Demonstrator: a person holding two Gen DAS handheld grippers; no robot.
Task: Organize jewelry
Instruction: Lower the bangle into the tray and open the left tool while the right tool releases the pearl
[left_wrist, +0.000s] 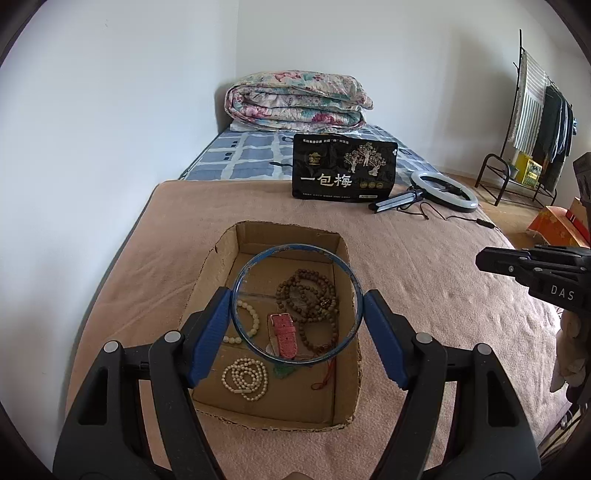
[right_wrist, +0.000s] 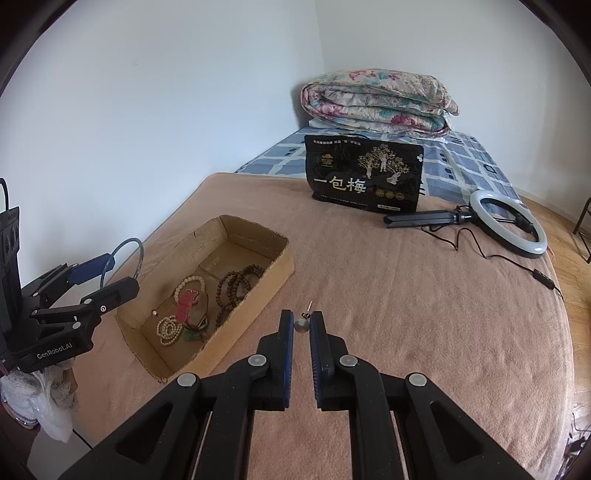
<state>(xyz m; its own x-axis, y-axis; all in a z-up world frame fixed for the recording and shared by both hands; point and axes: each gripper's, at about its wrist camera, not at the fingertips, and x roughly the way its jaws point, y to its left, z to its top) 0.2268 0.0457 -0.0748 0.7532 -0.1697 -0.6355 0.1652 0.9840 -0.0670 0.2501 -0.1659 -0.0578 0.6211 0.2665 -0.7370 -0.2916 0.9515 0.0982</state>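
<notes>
Left gripper (left_wrist: 297, 325) clamps a blue bangle (left_wrist: 236, 288) above the cardboard box (left_wrist: 218, 266); right gripper (right_wrist: 302, 326) pinches what looks like a grey bead earring (right_wrist: 301, 325).

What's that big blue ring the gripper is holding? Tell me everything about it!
The blue bangle is a thin round hoop, dark blue with a scuffed, worn rim, and it looks hard and stiff. The left hand-held gripper clamps it by its two sides between blue pads, holding it above the cardboard box. Nothing else touches it. Through its open middle you see brown beads and a pink strap lying in the box.
</notes>
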